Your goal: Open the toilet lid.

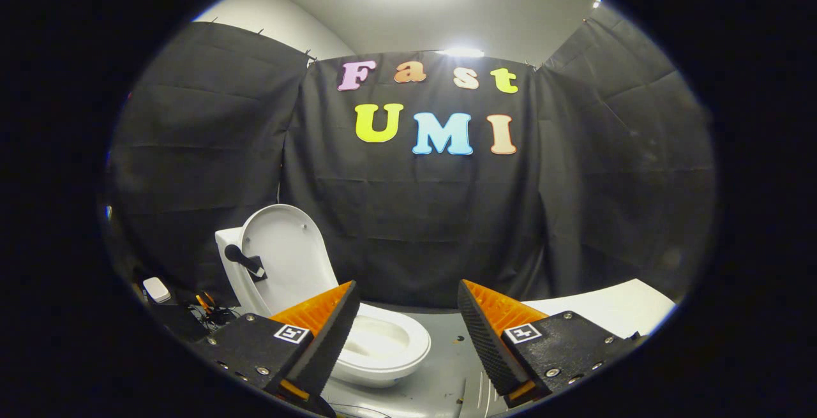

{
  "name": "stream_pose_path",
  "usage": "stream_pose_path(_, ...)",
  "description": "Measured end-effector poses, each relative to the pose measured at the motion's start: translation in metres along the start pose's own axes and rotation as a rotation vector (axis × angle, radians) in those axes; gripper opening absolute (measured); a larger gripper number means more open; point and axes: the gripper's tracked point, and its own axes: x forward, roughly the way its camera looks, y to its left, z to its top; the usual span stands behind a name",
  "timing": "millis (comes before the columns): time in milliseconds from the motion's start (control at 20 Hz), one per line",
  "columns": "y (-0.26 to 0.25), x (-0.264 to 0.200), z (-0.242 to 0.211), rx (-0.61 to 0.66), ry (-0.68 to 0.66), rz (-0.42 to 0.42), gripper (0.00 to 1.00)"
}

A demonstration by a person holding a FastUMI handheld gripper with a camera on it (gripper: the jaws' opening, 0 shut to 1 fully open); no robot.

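A white toilet [383,348] stands on the grey floor, left of centre and beyond my left finger. Its lid [287,258] is raised upright and leans back against the tank, with a small black handle [246,263] fixed to its left edge. The seat ring and bowl lie open below it. My gripper [405,309] is open, its fingers wide apart with nothing between them. The left finger [319,328] overlaps the near left part of the bowl in the picture. The lid stands well beyond the fingertips.
Black cloth walls close the booth behind and on both sides. A white flat surface [606,306] lies at the right, beyond my right finger. Small devices and cables [185,306] sit on the floor left of the toilet.
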Motion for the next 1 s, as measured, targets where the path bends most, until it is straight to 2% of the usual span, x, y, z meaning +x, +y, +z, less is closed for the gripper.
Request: stream_pose_path(1000, -0.01, 0.003, -0.027, 0.053, 0.075, -0.021, 0.95)
